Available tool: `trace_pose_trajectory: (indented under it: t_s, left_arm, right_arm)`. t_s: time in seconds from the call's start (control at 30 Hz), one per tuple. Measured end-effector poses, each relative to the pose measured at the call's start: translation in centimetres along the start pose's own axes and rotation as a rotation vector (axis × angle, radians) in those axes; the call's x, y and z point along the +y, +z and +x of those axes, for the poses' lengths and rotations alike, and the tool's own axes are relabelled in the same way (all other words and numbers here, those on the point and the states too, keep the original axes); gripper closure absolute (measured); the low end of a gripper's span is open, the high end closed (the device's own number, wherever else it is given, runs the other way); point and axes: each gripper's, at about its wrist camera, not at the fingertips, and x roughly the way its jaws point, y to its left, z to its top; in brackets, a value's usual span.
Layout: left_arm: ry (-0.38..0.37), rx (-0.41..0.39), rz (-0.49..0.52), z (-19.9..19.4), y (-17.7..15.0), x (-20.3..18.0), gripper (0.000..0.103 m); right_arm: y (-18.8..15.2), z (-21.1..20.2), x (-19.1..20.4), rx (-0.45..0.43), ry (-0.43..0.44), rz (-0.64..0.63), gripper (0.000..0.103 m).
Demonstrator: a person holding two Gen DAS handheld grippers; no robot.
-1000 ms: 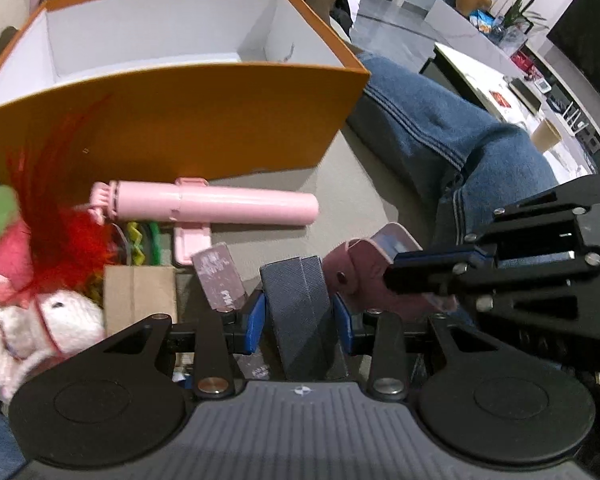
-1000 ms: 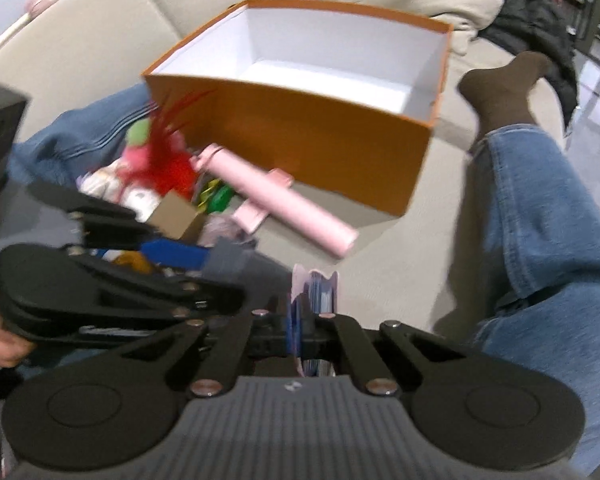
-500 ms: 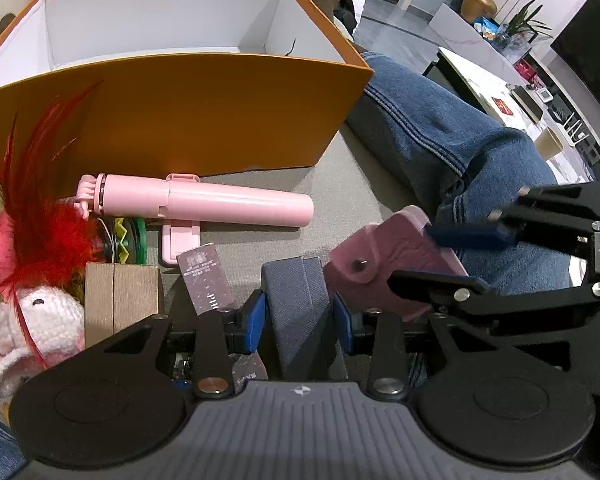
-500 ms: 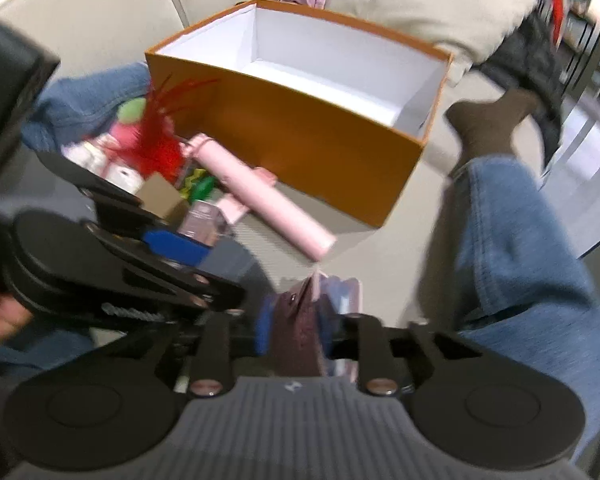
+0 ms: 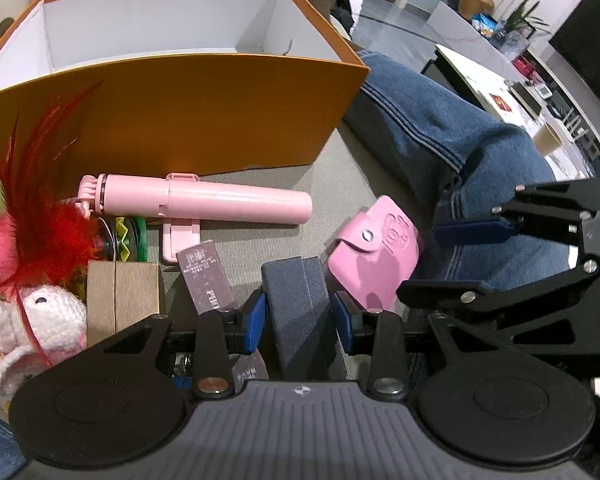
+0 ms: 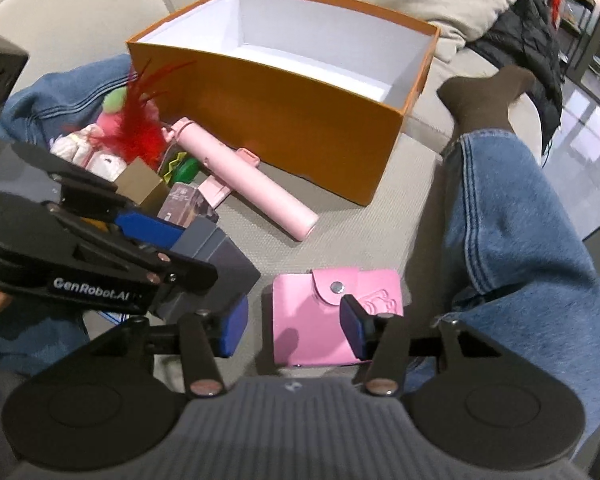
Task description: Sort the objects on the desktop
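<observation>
My left gripper (image 5: 300, 316) is shut on a dark grey box (image 5: 296, 300), held just above the sofa cushion; the right wrist view shows that box (image 6: 216, 256) in the left gripper (image 6: 180, 248) too. My right gripper (image 6: 293, 328) is opening. A pink snap wallet (image 6: 320, 312) lies flat on the cushion between its pads, which do not press on it. From the left wrist view the wallet (image 5: 374, 256) sits just right of the grey box, under the right gripper (image 5: 418, 262). The orange box (image 5: 180, 120) stands open behind, its white inside bare.
A pink selfie stick (image 5: 220, 204) lies along the orange box's front wall. Left of it are a plush toy with red feathers (image 5: 40, 220), a small brown box (image 5: 120, 292) and a mauve card (image 5: 206, 276). A person's jeans leg (image 6: 512, 220) and socked foot (image 6: 484, 96) lie to the right.
The right gripper held the pink wallet edgewise, then its jaws spread and the wallet dropped flat onto the cushion. The left gripper kept still with the grey box.
</observation>
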Motion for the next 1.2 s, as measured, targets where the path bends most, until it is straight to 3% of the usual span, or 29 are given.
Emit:
trace_pose_trajectory:
  t_s: [0.4, 0.5, 0.73, 0.77, 0.9, 1.03, 1.1, 1.2]
  left_arm:
    - [-0.016, 0.028, -0.032, 0.2, -0.9, 1.3, 0.062]
    - [-0.017, 0.025, -0.040, 0.2, -0.9, 1.3, 0.062]
    - [0.013, -0.041, -0.067, -1.1, -0.6, 1.9, 0.063]
    - [0.012, -0.045, -0.069, -1.2, -0.6, 2.0, 0.063]
    - [0.015, -0.044, -0.067, -1.1, -0.5, 2.0, 0.063]
    - [0.020, -0.045, -0.066, -1.3, -0.5, 1.9, 0.063]
    - [0.021, -0.050, -0.066, -1.4, -0.5, 1.9, 0.063]
    - [0.022, -0.055, -0.071, -1.5, -0.6, 2.0, 0.063]
  right_arm:
    - [-1.2, 2.4, -0.4, 0.155, 0.030, -0.069, 0.048]
    - [-0.5, 3.7, 0.1, 0.155, 0.007, -0.083, 0.033]
    - [-0.4, 8.9, 2.1, 0.231, -0.129, -0.192, 0.027]
    - [-0.4, 9.4, 2.3, 0.226, -0.155, -0.209, 0.018]
    - [-0.6, 11.0, 3.0, 0.220, -0.223, -0.262, 0.008]
    - [-0.5, 10.9, 2.8, 0.221, -0.215, -0.260, 0.009]
    - [-0.4, 10.1, 2.4, 0.204, -0.230, -0.249, 0.025]
    - [-0.2, 8.8, 1.6, 0.204, -0.191, -0.204, 0.037]
